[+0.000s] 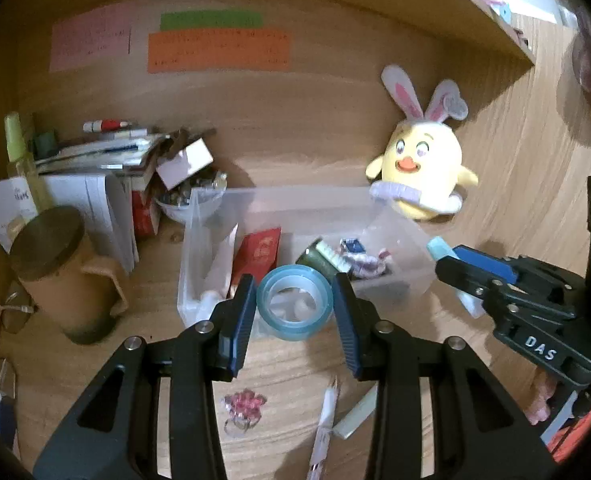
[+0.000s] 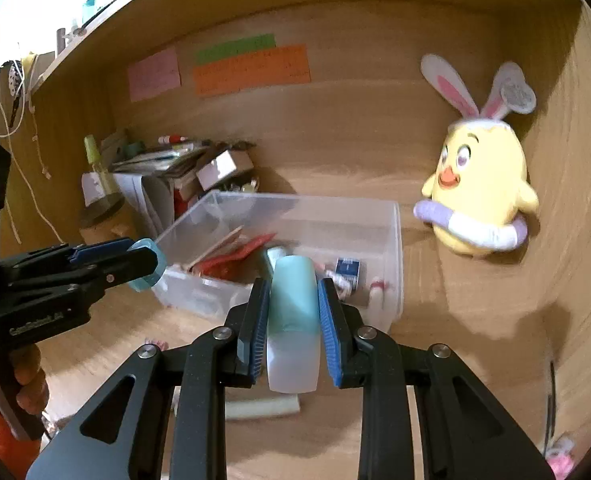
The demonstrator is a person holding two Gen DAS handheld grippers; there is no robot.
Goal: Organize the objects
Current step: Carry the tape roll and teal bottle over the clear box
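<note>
Two items in carry above the desk: left gripper (image 1: 294,312) clamped on tape roll (image 1: 294,307); right gripper (image 2: 291,316) pinching a teal-capped tube (image 2: 293,320), possibly lotion. Next: lower both into clear bin (image 2: 395,264), release.

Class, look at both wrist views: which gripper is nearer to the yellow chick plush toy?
Right. The right gripper, holding a teal tube, is on the side of the chick plush; the left gripper, holding a tape roll, is farther away.

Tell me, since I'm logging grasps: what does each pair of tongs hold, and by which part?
The left tongs clamp a blue tape roll across its outer rim. The right tongs pinch a teal-and-white tube across its sides, about midway along.
</note>
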